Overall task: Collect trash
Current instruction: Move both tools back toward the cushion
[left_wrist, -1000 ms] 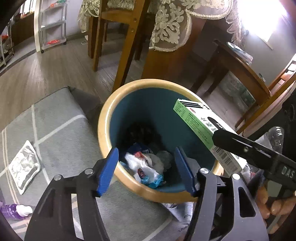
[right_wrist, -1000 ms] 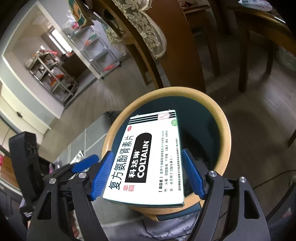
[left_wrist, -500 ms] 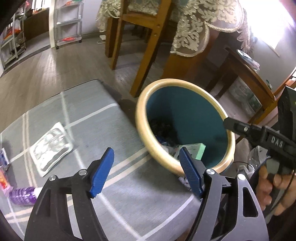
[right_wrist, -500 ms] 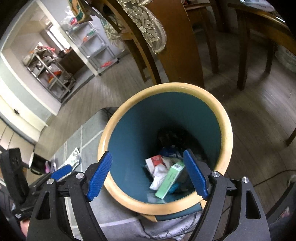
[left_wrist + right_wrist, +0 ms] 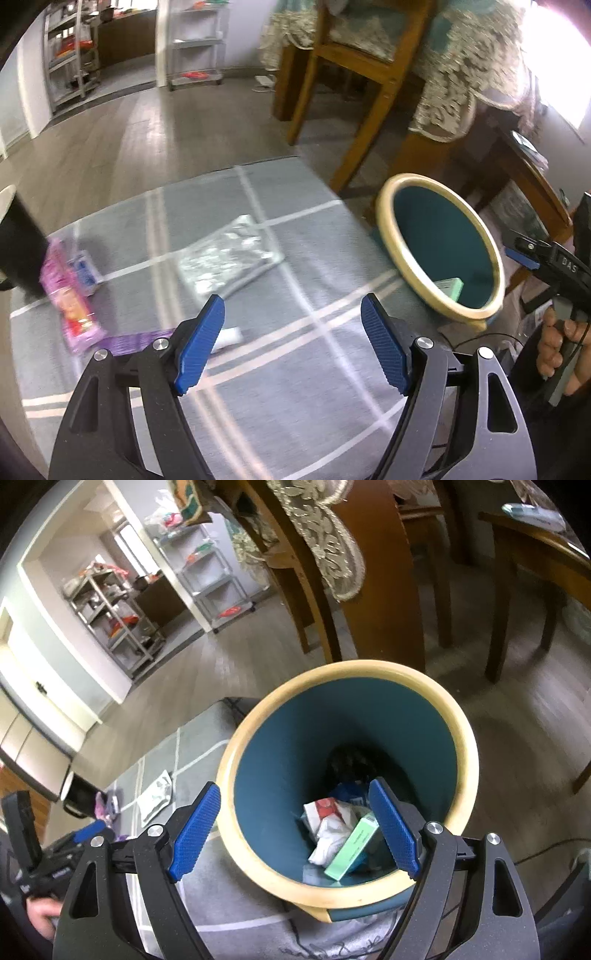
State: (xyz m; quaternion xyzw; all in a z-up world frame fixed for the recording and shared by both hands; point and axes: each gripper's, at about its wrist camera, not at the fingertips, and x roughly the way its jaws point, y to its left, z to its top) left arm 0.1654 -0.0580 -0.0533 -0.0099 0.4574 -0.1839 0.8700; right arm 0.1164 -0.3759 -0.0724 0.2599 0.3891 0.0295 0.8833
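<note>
The right gripper (image 5: 295, 827) is hovering over the round teal waste bin with a cream rim (image 5: 466, 775), its blue jaws opening wider with nothing between them. The white and green medicine box (image 5: 352, 845) that it was holding a second ago is now lying slantwise at the bottom of the bin, among crumpled white wrappers (image 5: 327, 825). The left gripper (image 5: 291, 345) is swinging away from the bin and out over the grey rug with pale stripes (image 5: 314, 387); its jaws are standing wide and empty. So one piece of trash is done with, and the left hand is probably heading for the next. On the rug are lying a flat silvery foil packet (image 5: 227, 258), a pink snack wrapper (image 5: 72, 306), and a small purple bottle with a white cap (image 5: 155, 339) (partly hidden behind the left jaw, and blurred, so its shape is a guess). All three are well apart from the bin.
</note>
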